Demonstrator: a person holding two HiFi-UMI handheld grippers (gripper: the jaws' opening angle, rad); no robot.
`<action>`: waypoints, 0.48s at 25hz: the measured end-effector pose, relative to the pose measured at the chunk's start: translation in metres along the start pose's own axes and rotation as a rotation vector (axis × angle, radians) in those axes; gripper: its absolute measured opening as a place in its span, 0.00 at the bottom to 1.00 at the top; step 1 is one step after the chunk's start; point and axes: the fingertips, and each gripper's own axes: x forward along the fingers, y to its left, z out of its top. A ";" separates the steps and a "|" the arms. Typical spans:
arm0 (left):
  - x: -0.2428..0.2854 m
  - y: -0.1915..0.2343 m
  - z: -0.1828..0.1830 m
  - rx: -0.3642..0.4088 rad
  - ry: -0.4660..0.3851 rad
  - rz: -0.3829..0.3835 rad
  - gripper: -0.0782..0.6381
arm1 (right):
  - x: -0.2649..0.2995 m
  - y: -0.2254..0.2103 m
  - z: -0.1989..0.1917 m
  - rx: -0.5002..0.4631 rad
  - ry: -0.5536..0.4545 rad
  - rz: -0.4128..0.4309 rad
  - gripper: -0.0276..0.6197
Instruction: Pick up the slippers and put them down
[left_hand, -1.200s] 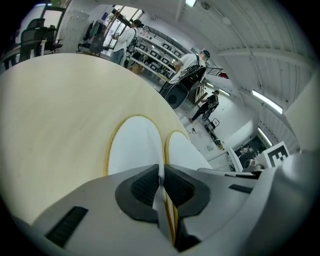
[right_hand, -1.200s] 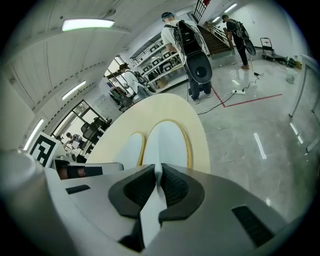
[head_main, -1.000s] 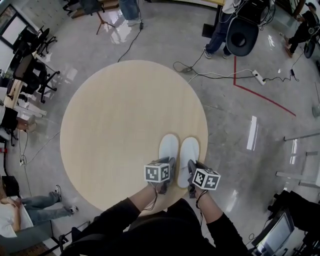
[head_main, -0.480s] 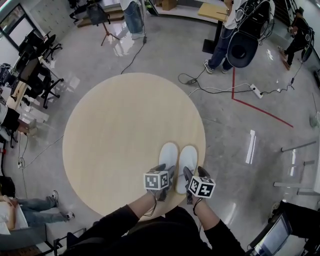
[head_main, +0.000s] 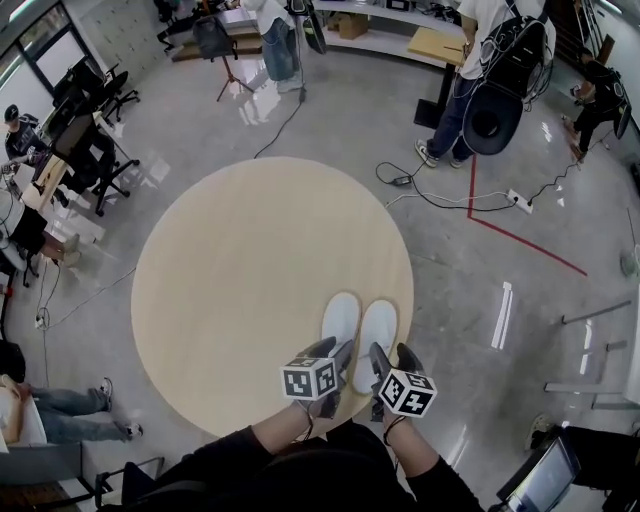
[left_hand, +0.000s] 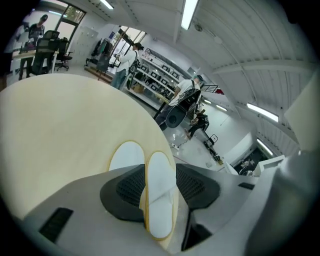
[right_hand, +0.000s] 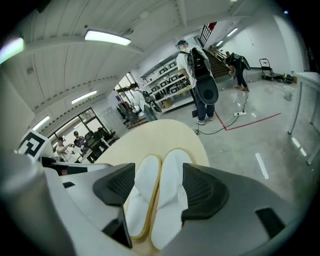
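From the head we look steeply down on the round table (head_main: 230, 300), well above it. Each gripper view looks low and close along its jaws across the table; all three share the slippers (head_main: 340, 318).

Left tool (head_main: 335, 351) and right tool (head_main: 391, 357) tilt down side by side, jaws opening, clamping nothing.

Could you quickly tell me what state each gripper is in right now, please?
Left gripper: jaws opening, nothing held between them.
Right gripper: jaws opening, nothing held between them.
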 end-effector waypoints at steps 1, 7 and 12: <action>-0.004 -0.006 0.003 -0.005 -0.016 -0.021 0.39 | -0.003 0.006 0.005 0.002 -0.024 0.021 0.51; -0.030 -0.045 0.019 0.022 -0.095 -0.130 0.35 | -0.030 0.052 0.030 -0.026 -0.109 0.176 0.34; -0.057 -0.073 0.028 0.124 -0.161 -0.214 0.20 | -0.049 0.082 0.033 -0.106 -0.118 0.281 0.11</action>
